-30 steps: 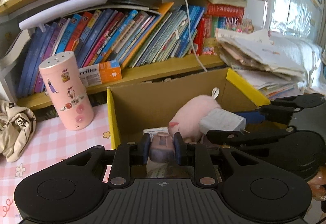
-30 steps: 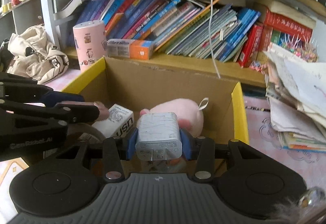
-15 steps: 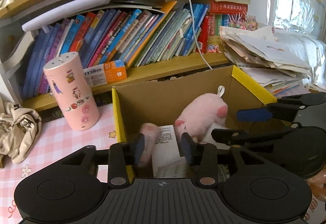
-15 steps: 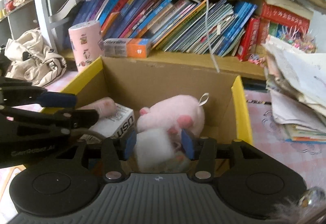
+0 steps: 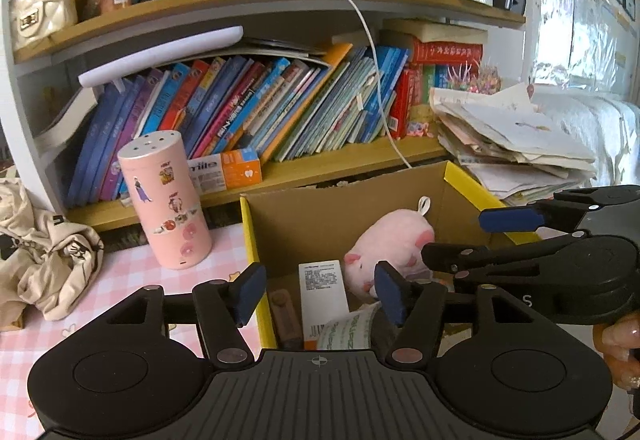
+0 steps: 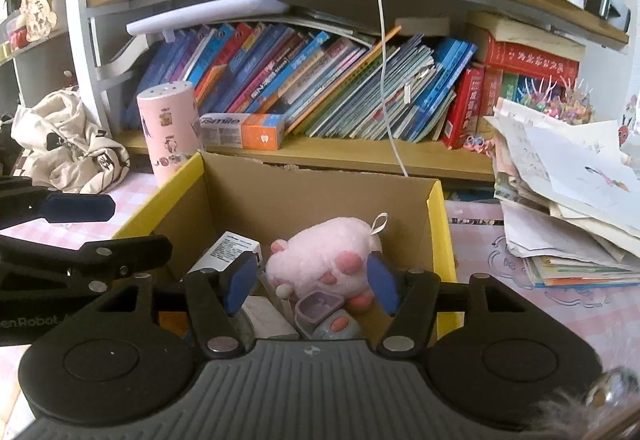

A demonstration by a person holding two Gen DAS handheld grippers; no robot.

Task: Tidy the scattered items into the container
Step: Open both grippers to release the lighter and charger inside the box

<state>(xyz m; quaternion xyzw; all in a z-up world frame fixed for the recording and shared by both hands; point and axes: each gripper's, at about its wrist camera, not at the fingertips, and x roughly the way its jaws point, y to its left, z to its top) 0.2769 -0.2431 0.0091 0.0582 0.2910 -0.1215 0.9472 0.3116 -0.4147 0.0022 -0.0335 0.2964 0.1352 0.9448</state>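
While our left gripper (image 5: 318, 292) and right gripper (image 6: 312, 282) hang over the cardboard box (image 5: 360, 207), we list both with blue pads apart and nothing between them; the jaws have just been opening. A second ago the left clamped a small purple-pink item and the right a white charger; both grippers are now empty. Right view only: a lilac case (image 6: 320, 306) below the pink plush pig (image 6: 324, 260). Left view only: a brown item (image 5: 285, 314) beside the white carton (image 5: 323, 292). Beyond the box: pink sticker canister (image 5: 166, 199), toothpaste box (image 5: 226, 169), leaning books (image 5: 280, 107).
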